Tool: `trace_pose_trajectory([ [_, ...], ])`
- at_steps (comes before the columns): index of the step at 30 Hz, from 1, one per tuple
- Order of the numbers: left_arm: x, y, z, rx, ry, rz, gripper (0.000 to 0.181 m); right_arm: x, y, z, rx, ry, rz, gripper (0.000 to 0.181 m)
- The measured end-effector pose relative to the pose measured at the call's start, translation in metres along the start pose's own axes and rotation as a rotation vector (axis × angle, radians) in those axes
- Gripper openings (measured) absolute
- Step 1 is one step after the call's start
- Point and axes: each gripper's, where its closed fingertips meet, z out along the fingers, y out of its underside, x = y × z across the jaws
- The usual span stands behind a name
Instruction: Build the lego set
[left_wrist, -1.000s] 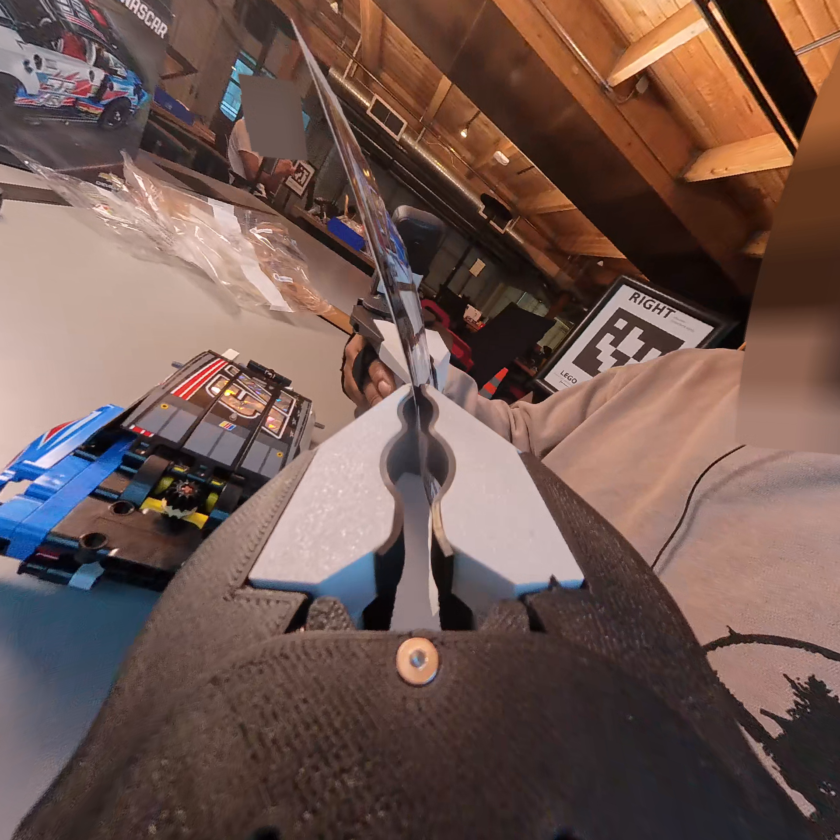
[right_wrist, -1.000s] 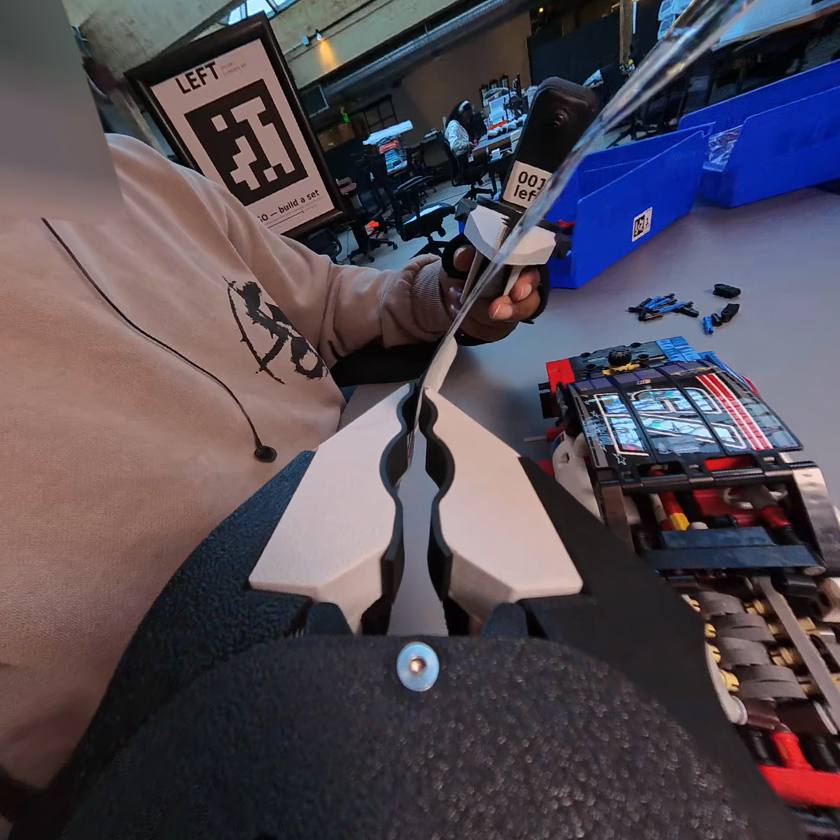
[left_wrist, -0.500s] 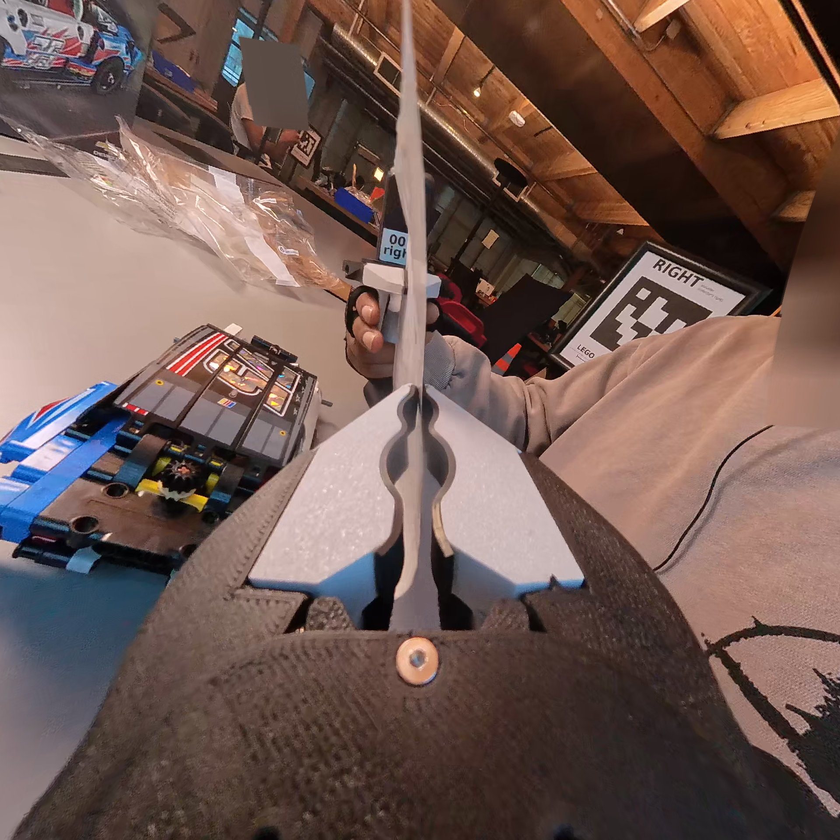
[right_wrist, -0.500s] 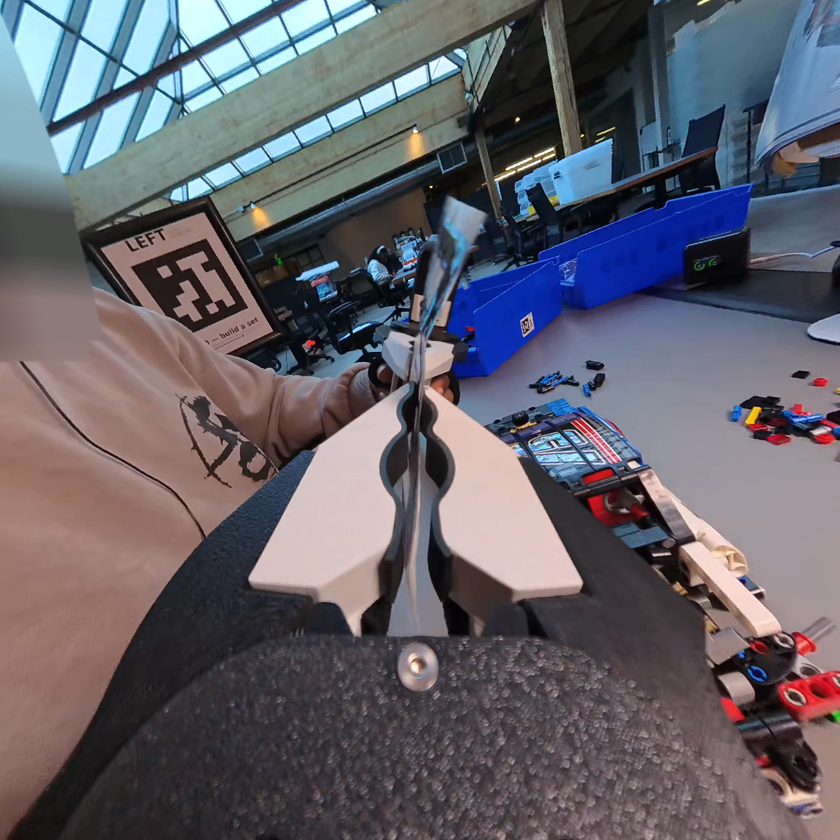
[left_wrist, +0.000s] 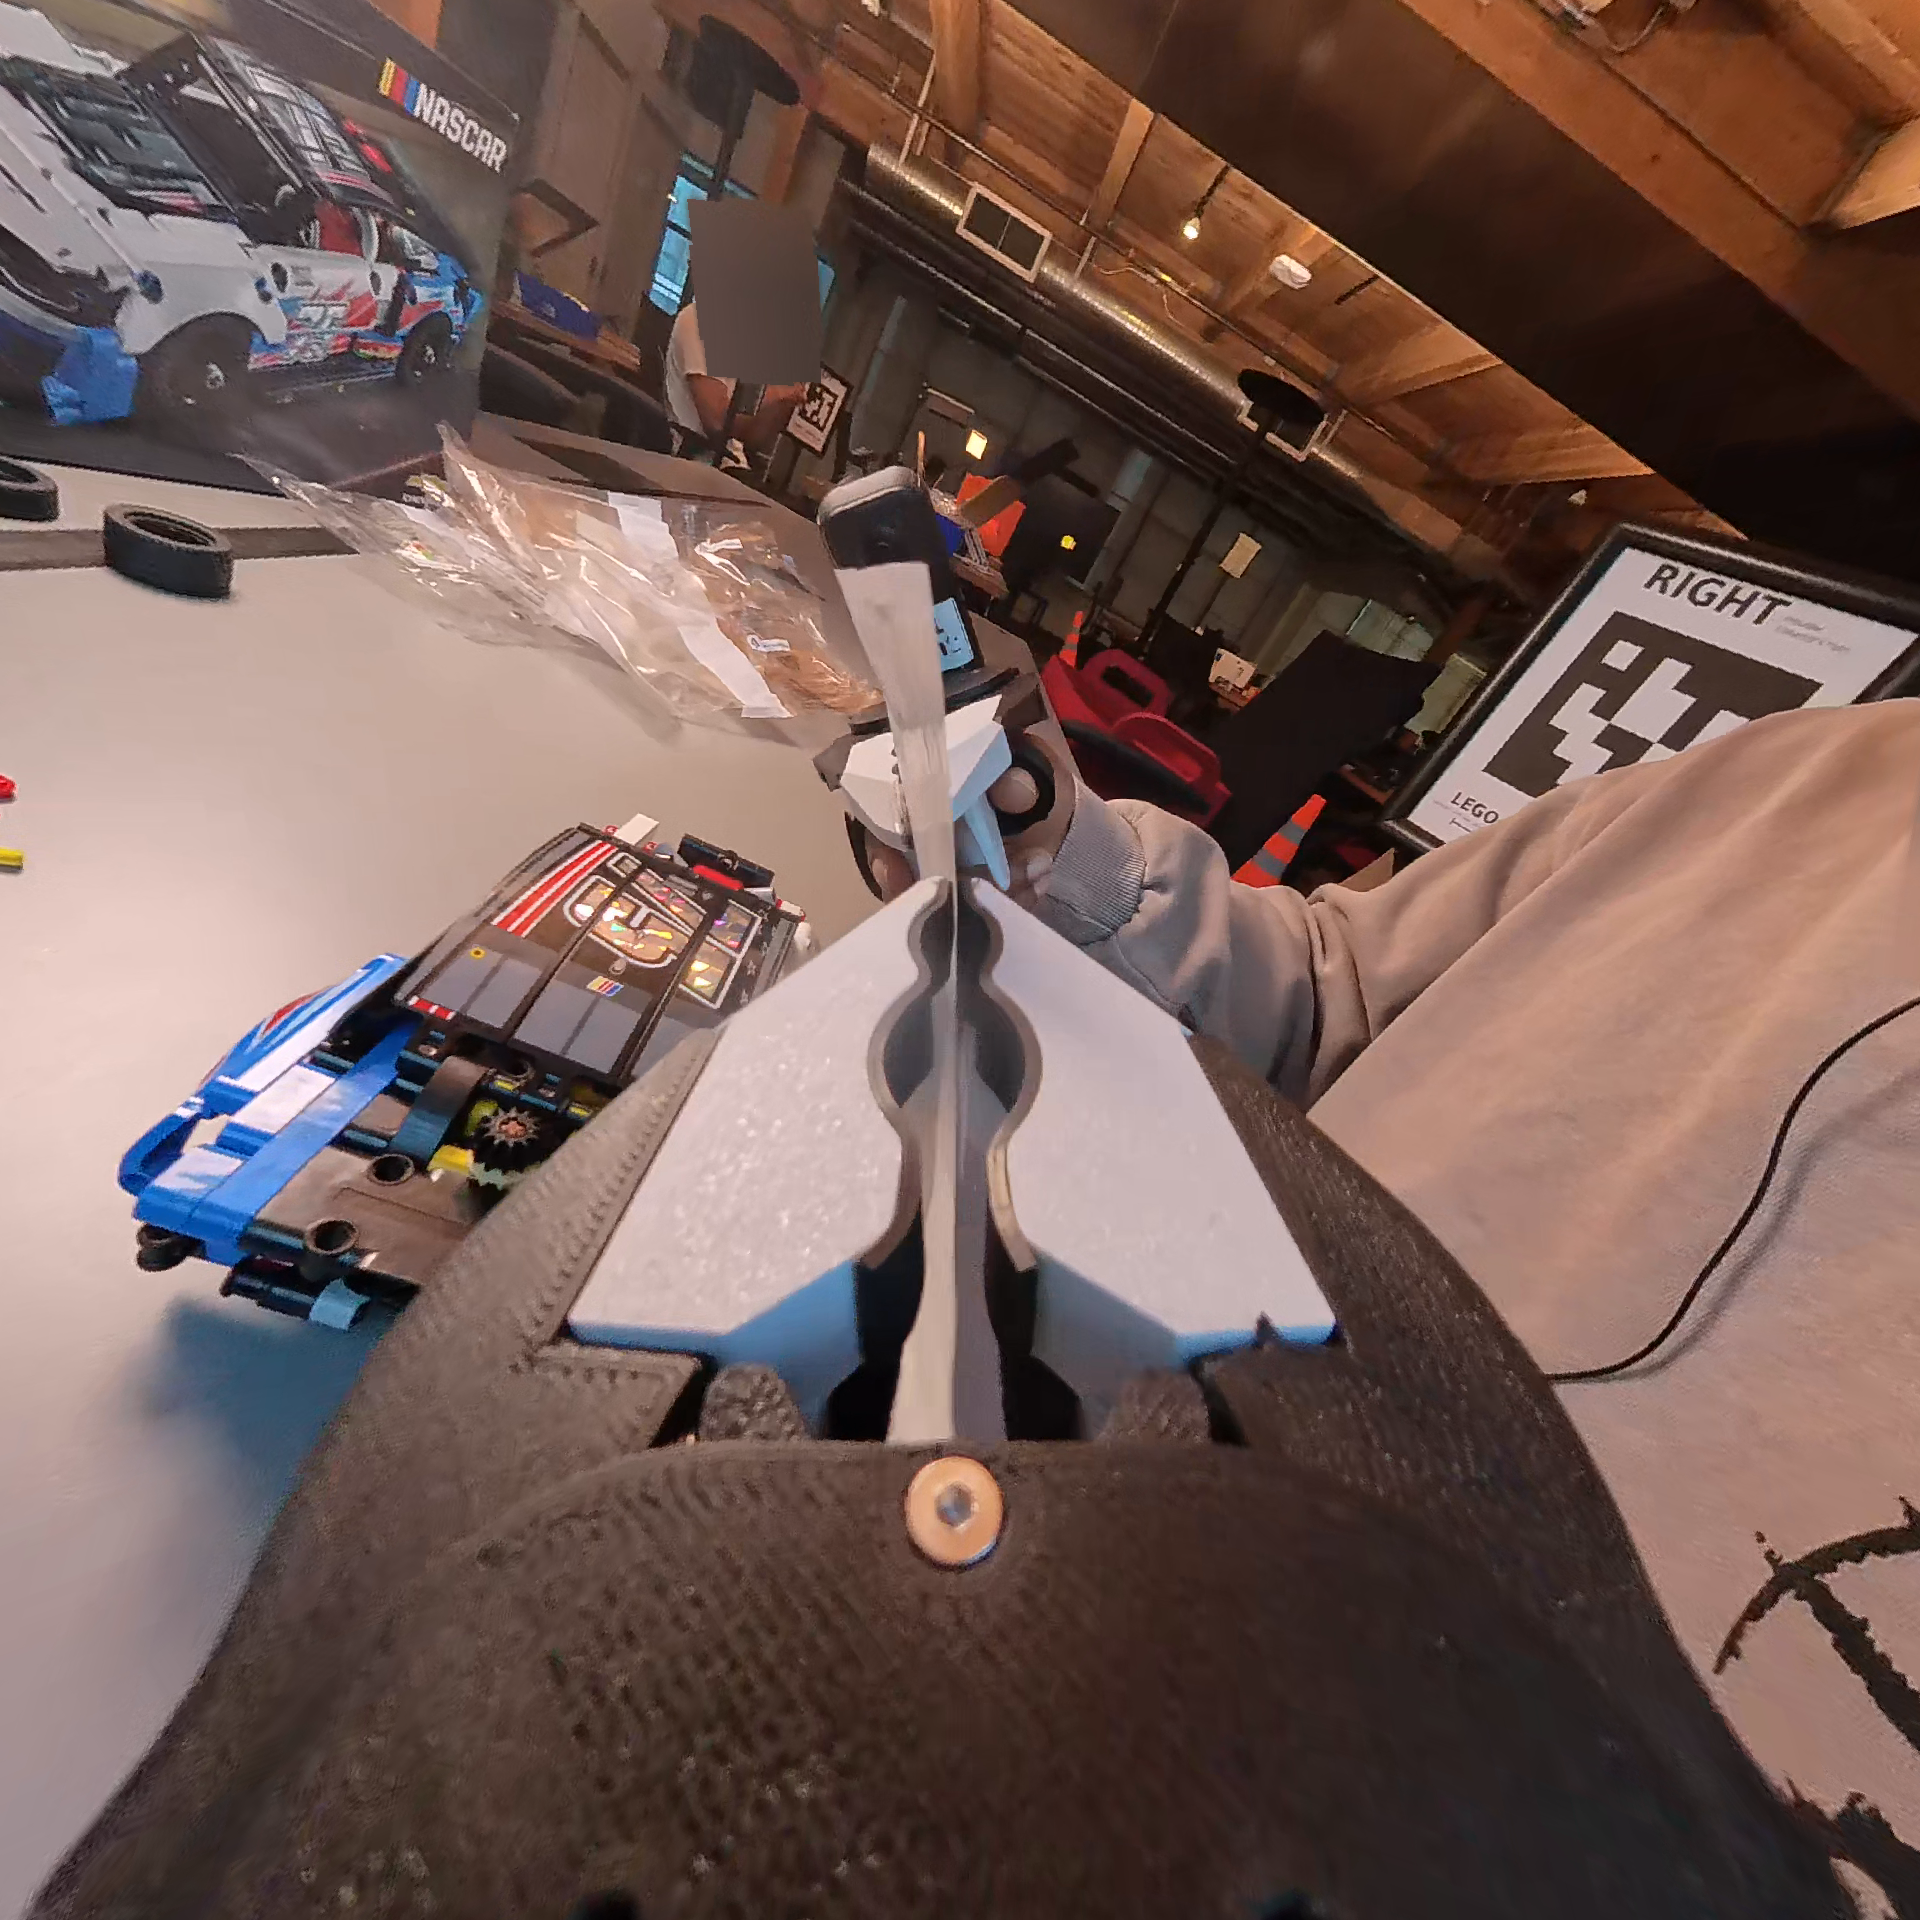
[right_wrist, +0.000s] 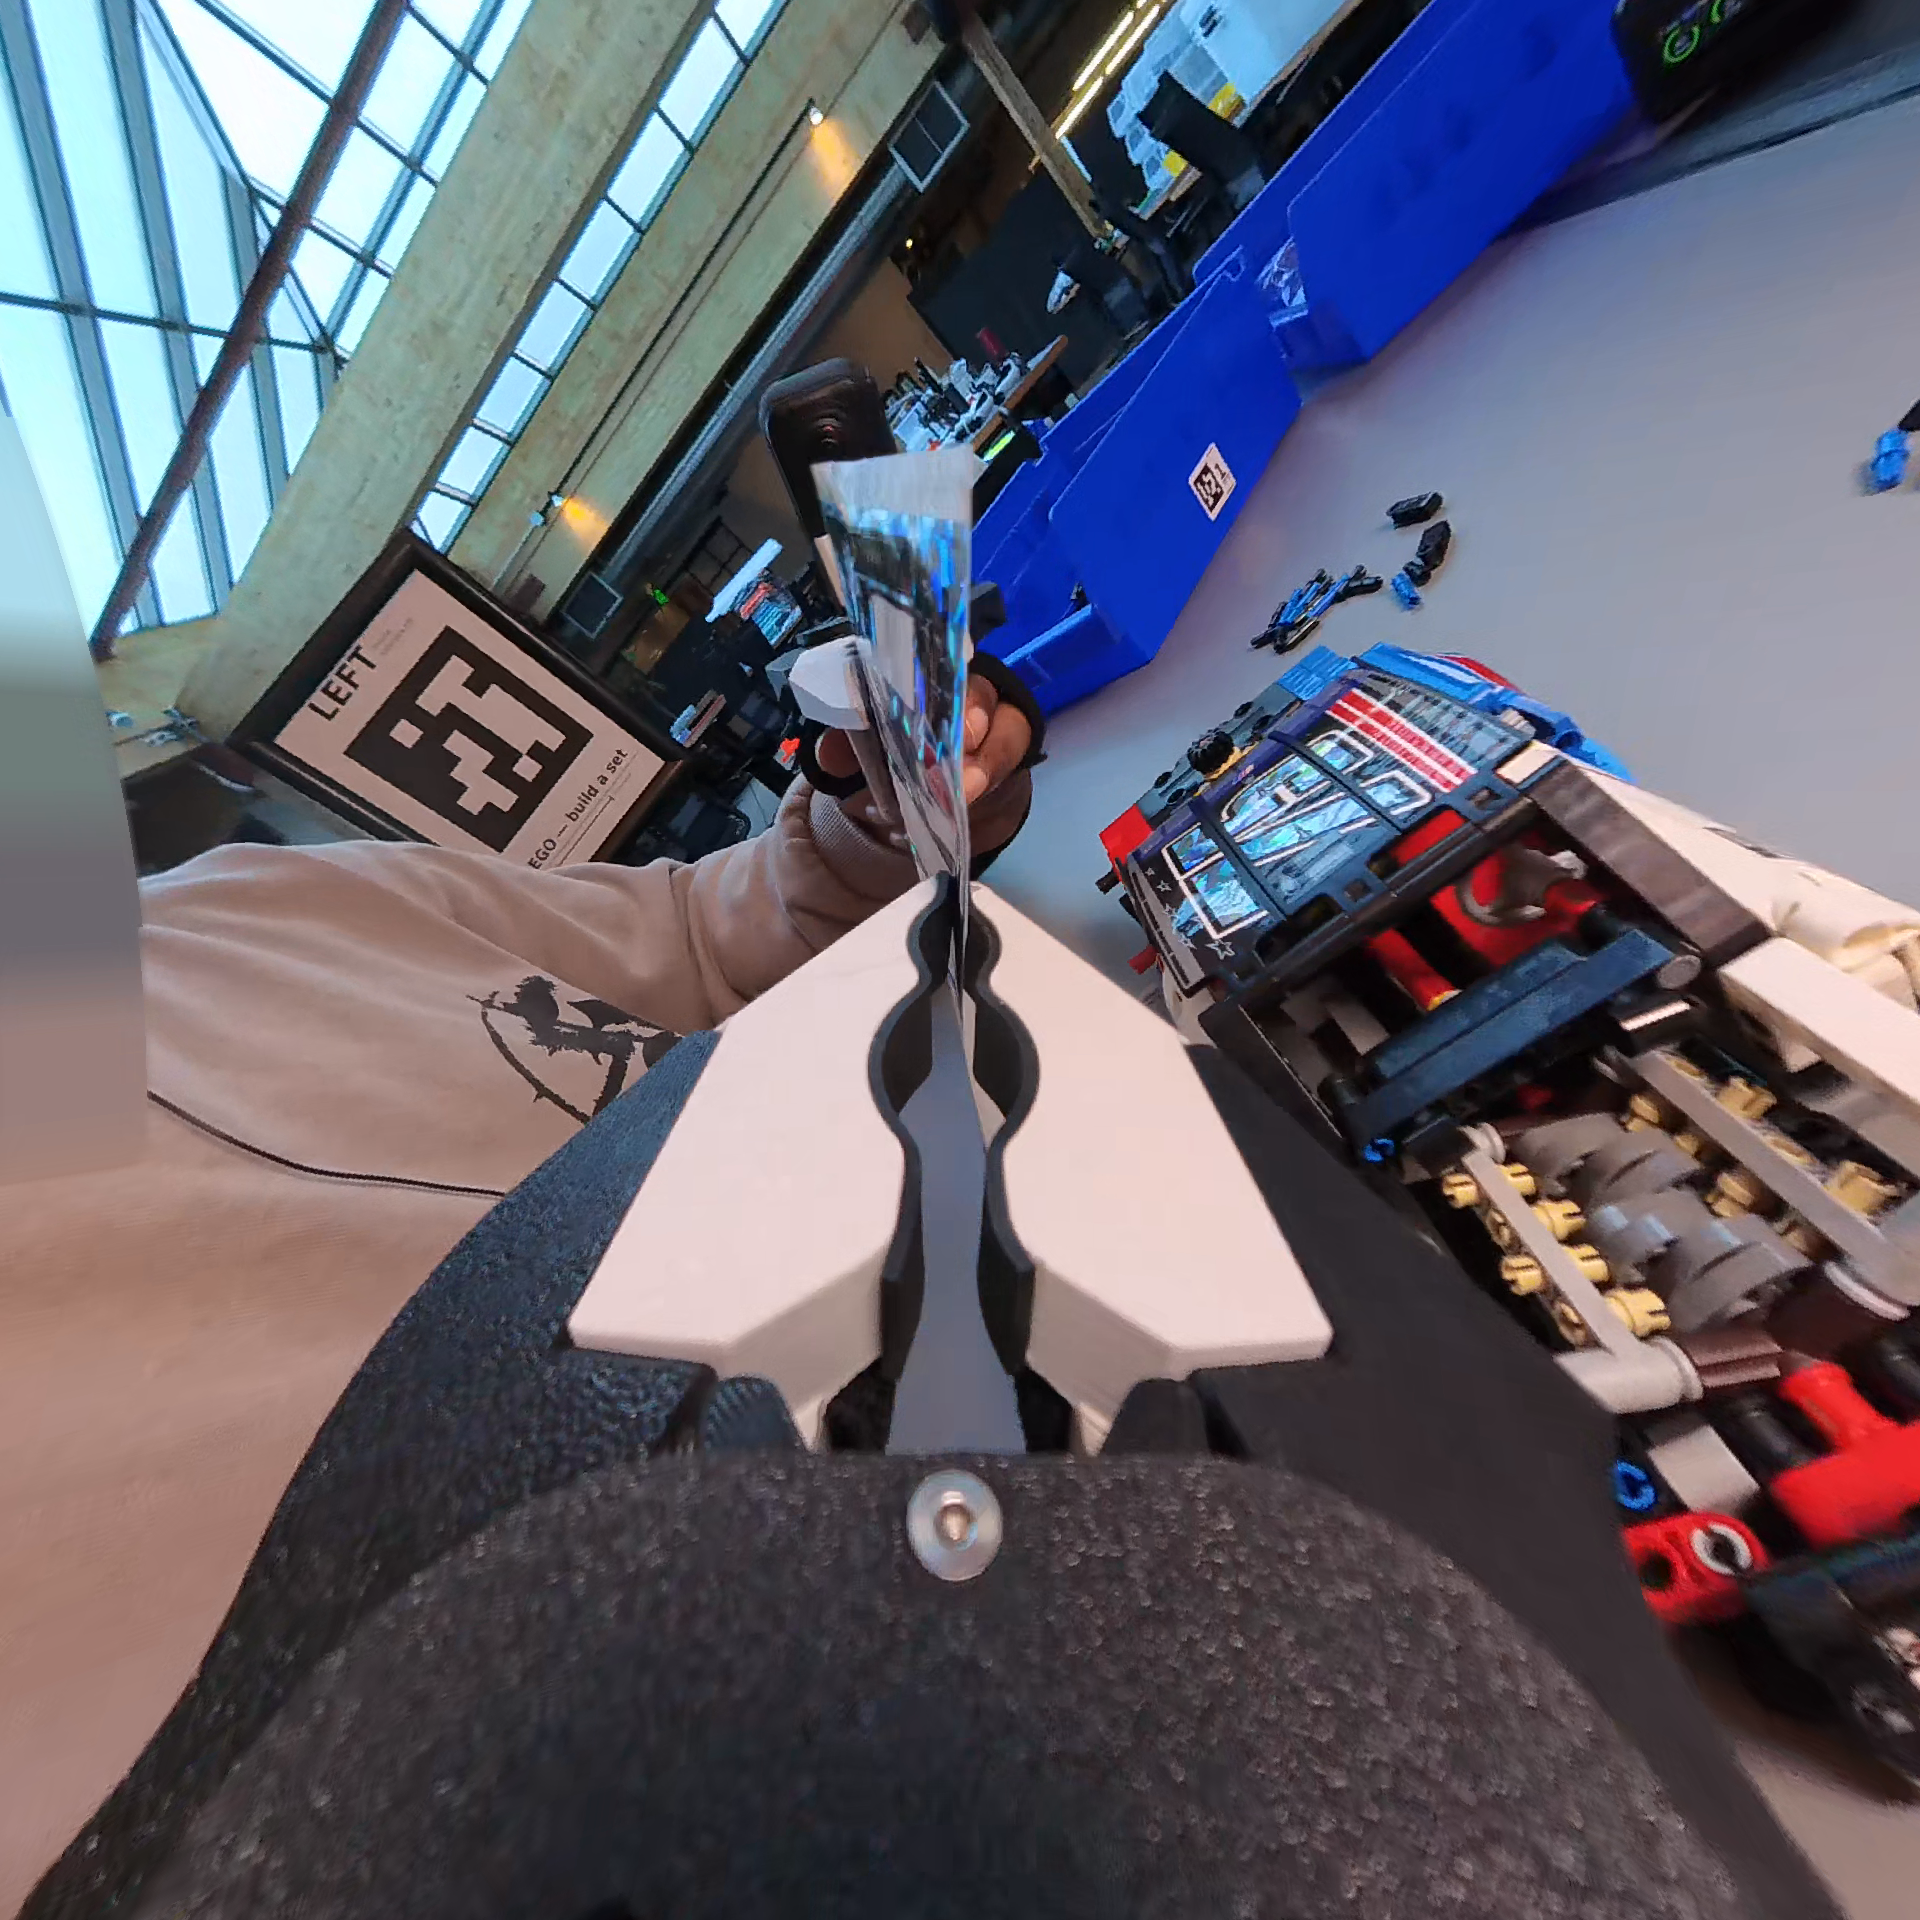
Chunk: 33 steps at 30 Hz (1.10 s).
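Observation:
A thin glossy sticker sheet (left_wrist: 902, 686) is held edge-on between both grippers, above the table in front of the person's chest. My left gripper (left_wrist: 954, 896) is shut on one end of it. My right gripper (right_wrist: 954, 896) is shut on the other end, where the sheet's printed face (right_wrist: 914, 644) shows. Each gripper also shows farther off in the other's view, the right one (left_wrist: 935, 790) and the left one (right_wrist: 831, 696). The partly built Lego race car (left_wrist: 499, 1039) lies on the grey table, left of my left gripper; it also shows to the right in the right wrist view (right_wrist: 1455, 935).
Clear plastic bags (left_wrist: 623, 582), two black tyres (left_wrist: 166, 535) and the set's box (left_wrist: 208, 260) lie at the far side. Blue bins (right_wrist: 1195, 436) and loose small pieces (right_wrist: 1340, 592) lie beyond the car. Framed marker signs (left_wrist: 1662, 686) (right_wrist: 457, 738) stand behind the person's arms. Left tips to right tips: about 8 centimetres.
Both grippers stay shut on the sheet and have turned with it. The right wrist view has rolled and come closer to the car; the sheet now shows shorter and more face-on there.

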Motion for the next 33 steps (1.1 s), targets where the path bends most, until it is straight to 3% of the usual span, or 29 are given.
trace_pose_trajectory([
  [2,0.001,-0.002,0.001,0.017,0.022,-0.054,0.0,0.007,-0.007,-0.003,0.027,0.075,-0.06,0.0],
  [5,-0.004,-0.006,0.0,0.052,0.012,-0.12,0.0,0.014,-0.034,-0.017,0.105,0.291,-0.354,0.012],
  [9,-0.017,-0.012,-0.006,0.105,-0.022,-0.211,0.0,-0.035,-0.066,-0.024,0.195,0.474,-0.884,0.027],
  [11,-0.019,-0.013,-0.006,0.121,-0.02,-0.242,0.0,-0.048,-0.053,-0.003,0.04,0.511,-1.084,0.029],
  [14,-0.016,-0.009,-0.001,0.098,-0.008,-0.234,0.0,-0.025,-0.025,0.027,-0.259,0.595,-1.24,0.058],
  [18,-0.001,-0.002,0.006,0.046,0.024,-0.16,0.0,-0.005,-0.006,0.054,-0.405,0.541,-1.27,0.07],
  [22,0.01,0.001,0.007,0.002,0.034,-0.046,0.0,-0.011,0.004,0.068,-0.433,0.417,-1.215,0.053],
  [30,0.027,0.0,0.004,-0.042,0.053,0.128,0.005,-0.027,0.011,0.07,-0.328,0.239,-1.021,0.013],
  [33,0.027,-0.002,0.002,-0.039,0.036,0.181,0.005,-0.031,0.014,0.068,-0.31,0.172,-0.952,0.011],
])
